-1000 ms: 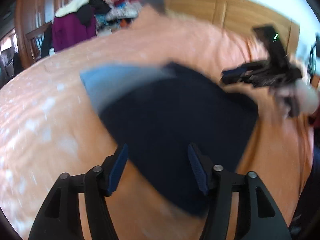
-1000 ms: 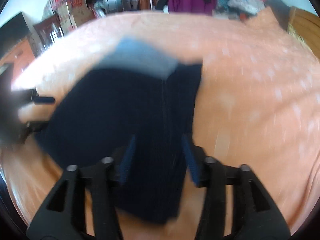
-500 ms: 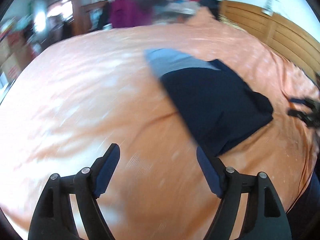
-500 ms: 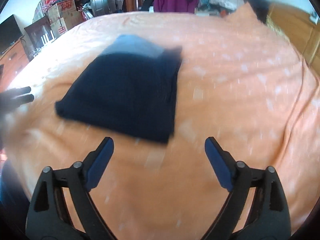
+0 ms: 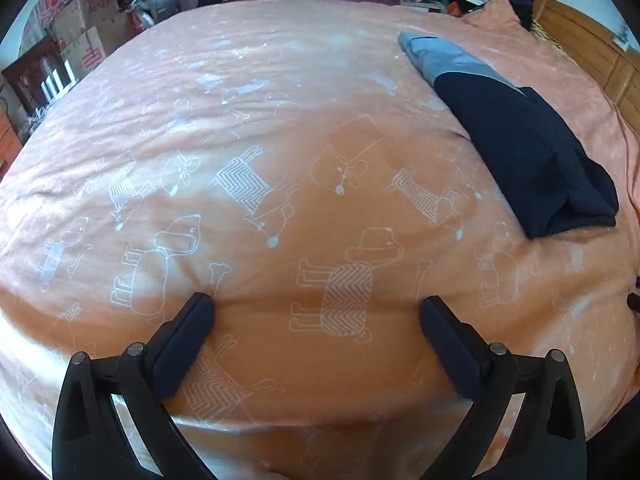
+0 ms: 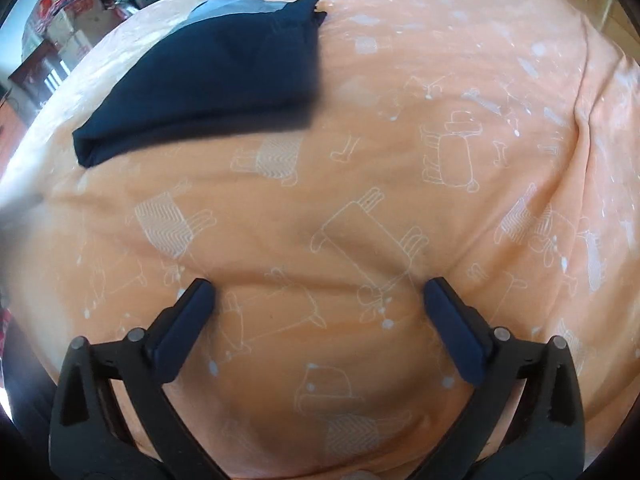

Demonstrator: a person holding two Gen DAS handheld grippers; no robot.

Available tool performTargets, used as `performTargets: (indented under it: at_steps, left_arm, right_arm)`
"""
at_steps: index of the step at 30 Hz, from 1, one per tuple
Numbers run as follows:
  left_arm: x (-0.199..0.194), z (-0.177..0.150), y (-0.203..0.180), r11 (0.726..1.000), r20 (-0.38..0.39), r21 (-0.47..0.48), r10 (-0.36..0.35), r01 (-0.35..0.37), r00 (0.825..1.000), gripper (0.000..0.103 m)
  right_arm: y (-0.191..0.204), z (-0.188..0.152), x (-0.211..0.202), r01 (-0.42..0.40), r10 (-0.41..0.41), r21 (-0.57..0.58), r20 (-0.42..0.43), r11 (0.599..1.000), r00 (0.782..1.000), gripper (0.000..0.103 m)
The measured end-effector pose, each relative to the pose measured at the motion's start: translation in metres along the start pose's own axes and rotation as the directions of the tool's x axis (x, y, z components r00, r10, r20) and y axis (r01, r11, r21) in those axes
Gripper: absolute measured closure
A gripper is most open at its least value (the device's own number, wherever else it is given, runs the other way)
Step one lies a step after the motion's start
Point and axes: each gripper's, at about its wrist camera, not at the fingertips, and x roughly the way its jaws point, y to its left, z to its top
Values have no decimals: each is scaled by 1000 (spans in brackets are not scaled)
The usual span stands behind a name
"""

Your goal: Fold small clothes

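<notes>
Jaws spread wide and holding nothing, the left gripper [image 5: 316, 312] and right gripper [image 6: 318, 300] hover over an orange bedspread [image 5: 260, 140] printed with white cartoon dogs. A folded navy garment [image 5: 524, 152] with a grey band lies flat on the bedspread, well apart from both grippers.

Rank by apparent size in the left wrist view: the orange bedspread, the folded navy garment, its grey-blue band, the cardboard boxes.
1. orange bedspread
2. folded navy garment
3. and 4. grey-blue band and cardboard boxes: look similar; the boxes stand farther back, so unsure.
</notes>
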Motion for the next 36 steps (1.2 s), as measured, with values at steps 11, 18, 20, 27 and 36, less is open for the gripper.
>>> performTargets:
  at_steps: [11, 18, 20, 27, 36]
  left_arm:
    - [16, 19, -5, 992, 16, -76, 98, -96, 995, 0]
    - [12, 11, -3, 994, 71, -67, 93, -88, 993, 0]
    - [12, 11, -3, 994, 70, -66, 94, -89, 993, 0]
    - [10, 10, -5, 993, 71, -63, 101, -97, 992, 0]
    - [11, 8, -5, 993, 86, -47, 115, -112, 990, 0]
  right_arm:
    - [-6, 8, 10, -13, 11, 47, 45, 999, 999, 0]
    - [-3, 2, 8, -8, 6, 44, 56, 999, 998, 0]
    - [-1, 1, 7, -1, -1, 41, 52, 999, 999, 0]
    - [5, 4, 8, 40, -41, 23, 38, 999, 998, 0]
    - [5, 41, -41, -37, 34, 10, 223, 999, 974, 0]
